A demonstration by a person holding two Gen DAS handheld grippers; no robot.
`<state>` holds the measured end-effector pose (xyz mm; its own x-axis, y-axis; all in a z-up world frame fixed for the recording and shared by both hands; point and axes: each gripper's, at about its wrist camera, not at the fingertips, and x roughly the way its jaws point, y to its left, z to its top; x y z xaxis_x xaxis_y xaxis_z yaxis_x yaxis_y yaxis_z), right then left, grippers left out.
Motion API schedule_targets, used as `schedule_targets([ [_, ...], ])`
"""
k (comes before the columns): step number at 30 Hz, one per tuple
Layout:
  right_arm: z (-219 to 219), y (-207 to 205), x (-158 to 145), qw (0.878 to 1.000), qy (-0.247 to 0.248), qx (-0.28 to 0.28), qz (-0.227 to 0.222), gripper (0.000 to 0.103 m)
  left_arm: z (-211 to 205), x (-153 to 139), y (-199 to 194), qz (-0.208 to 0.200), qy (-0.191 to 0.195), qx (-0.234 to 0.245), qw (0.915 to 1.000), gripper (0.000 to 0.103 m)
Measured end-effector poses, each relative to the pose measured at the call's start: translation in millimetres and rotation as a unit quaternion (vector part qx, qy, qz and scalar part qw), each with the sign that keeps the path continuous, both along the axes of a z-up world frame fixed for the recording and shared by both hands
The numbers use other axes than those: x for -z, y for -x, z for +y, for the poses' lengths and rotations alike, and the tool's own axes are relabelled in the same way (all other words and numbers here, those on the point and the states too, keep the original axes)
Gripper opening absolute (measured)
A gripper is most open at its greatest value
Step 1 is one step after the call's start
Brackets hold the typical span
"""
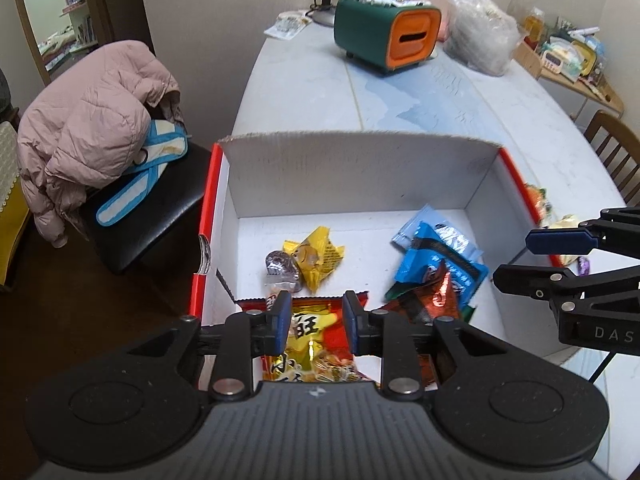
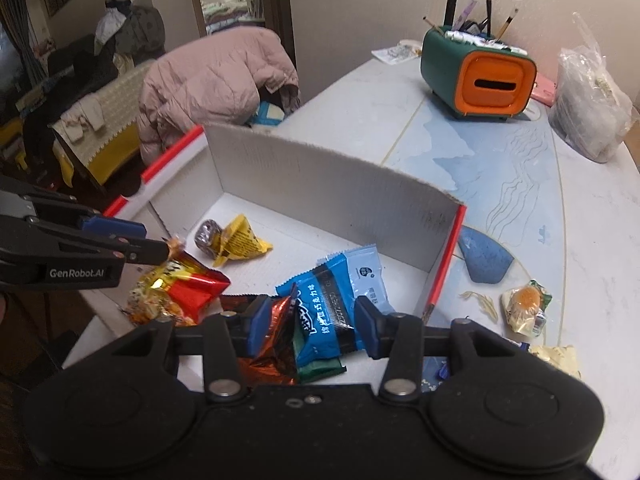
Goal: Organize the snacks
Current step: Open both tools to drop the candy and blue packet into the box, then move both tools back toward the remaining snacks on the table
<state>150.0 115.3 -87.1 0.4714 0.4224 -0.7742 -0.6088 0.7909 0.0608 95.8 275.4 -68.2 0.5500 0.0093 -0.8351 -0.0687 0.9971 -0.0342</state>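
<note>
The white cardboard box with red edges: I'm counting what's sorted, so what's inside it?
Inside the white cardboard box with red edges: a yellow wrapped snack, a brown foil candy, a red-and-gold packet, blue packets, an orange-brown foil packet. A green packet lies mostly covered.

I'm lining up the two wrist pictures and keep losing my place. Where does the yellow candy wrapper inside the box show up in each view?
Left wrist: the yellow candy wrapper lies left of centre on the box floor, just beyond the gripper's fingers, beside a dark foil candy.
Right wrist: the wrapper sits left of centre, near the box's back wall.
Shared landmark: the green and orange holder on the table beyond the box.
</note>
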Motion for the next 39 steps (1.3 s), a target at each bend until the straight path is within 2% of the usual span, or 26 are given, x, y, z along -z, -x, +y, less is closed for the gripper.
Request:
schedule_targets([
  [5, -14, 11, -15, 1.000, -0.023, 0.004, -0.011, 0.051, -6, -15, 11, -0.021, 0.017, -0.004, 0.9996, 0.033],
  [7, -21, 16, -21, 0.999, -0.031, 0.006, -0.016, 0.055, -10, -21, 15, -0.031, 0.024, -0.003, 0.9992, 0.047],
  [8, -24, 18, -23, 0.999, -0.036, 0.006, -0.019, 0.058, -13, -24, 18, -0.039, 0.026, -0.002, 0.9989, 0.057],
  [9, -27, 20, -26, 0.999, -0.040, 0.006, -0.022, 0.061, -15, -27, 20, -0.047, 0.028, 0.001, 0.9985, 0.062],
  [11, -33, 25, -31, 0.999, -0.045, 0.008, -0.029, 0.068, -23, -33, 24, -0.056, 0.032, 0.009, 0.9979, 0.063],
  [13, -41, 30, -35, 0.998, -0.054, 0.012, -0.039, 0.085, -30, -37, 26, -0.062, 0.035, 0.015, 0.9973, 0.063],
  [18, -63, 37, -44, 0.996, -0.070, 0.014, -0.047, 0.086, -50, -47, 32, -0.079, 0.045, 0.028, 0.9954, 0.068],
  [23, -92, 44, -52, 0.994, -0.087, 0.018, -0.057, 0.090, -72, -56, 40, -0.102, 0.053, 0.048, 0.9922, 0.069],
  [26, -110, 49, -56, 0.993, -0.092, 0.021, -0.068, 0.097, -88, -59, 43, -0.114, 0.059, 0.063, 0.9898, 0.071],
  [27, -116, 50, -56, 0.993, -0.093, 0.024, -0.072, 0.102, -93, -60, 44, -0.117, 0.062, 0.068, 0.9889, 0.072],
  [35, -168, 49, -54, 0.993, -0.081, 0.037, -0.077, 0.103, -137, -56, 43, -0.122, 0.104, 0.089, 0.9831, 0.079],
  [39, -198, 40, -47, 0.995, -0.062, 0.048, -0.065, 0.103, -165, -47, 38, -0.110, 0.105, 0.091, 0.9842, 0.079],
])
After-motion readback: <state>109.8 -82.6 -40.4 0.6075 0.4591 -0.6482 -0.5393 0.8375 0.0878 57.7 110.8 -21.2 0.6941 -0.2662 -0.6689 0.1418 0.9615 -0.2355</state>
